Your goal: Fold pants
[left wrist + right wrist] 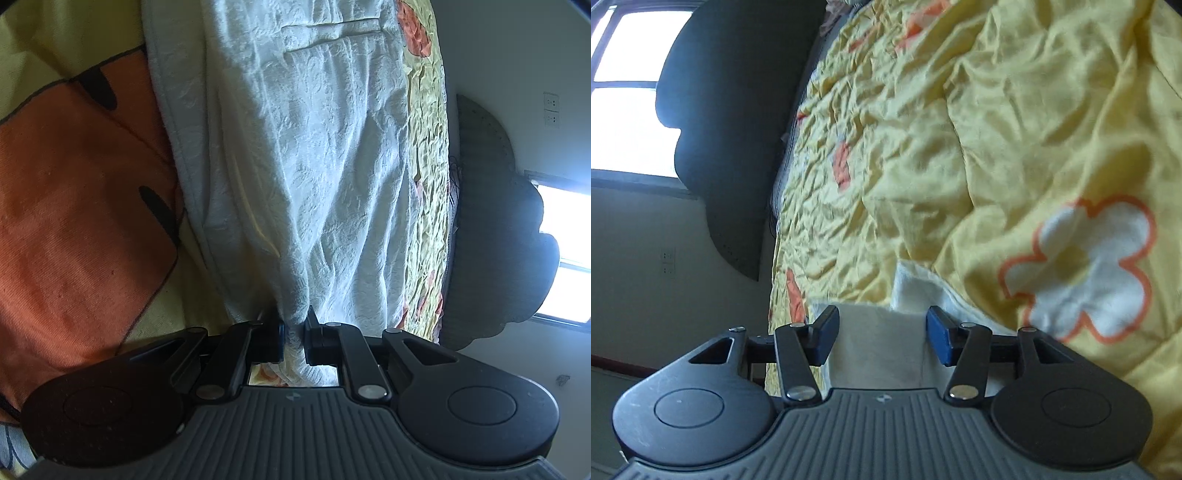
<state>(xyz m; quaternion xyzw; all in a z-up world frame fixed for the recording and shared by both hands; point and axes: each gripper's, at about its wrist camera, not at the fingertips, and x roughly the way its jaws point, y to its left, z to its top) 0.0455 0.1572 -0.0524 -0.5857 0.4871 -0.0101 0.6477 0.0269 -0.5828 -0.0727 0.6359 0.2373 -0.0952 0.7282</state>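
Observation:
The pants are white textured cloth with a slit pocket, stretched out from my left gripper across the yellow bedspread. The left gripper is shut on a bunched edge of the pants. In the right wrist view, my right gripper is open, its blue-padded fingers apart on either side of a white piece of the pants. The cloth lies between the jaws but they do not pinch it.
The bedspread is yellow with orange and white flowers and a large orange patch. A dark headboard stands by the wall, with a bright window and wall sockets beyond.

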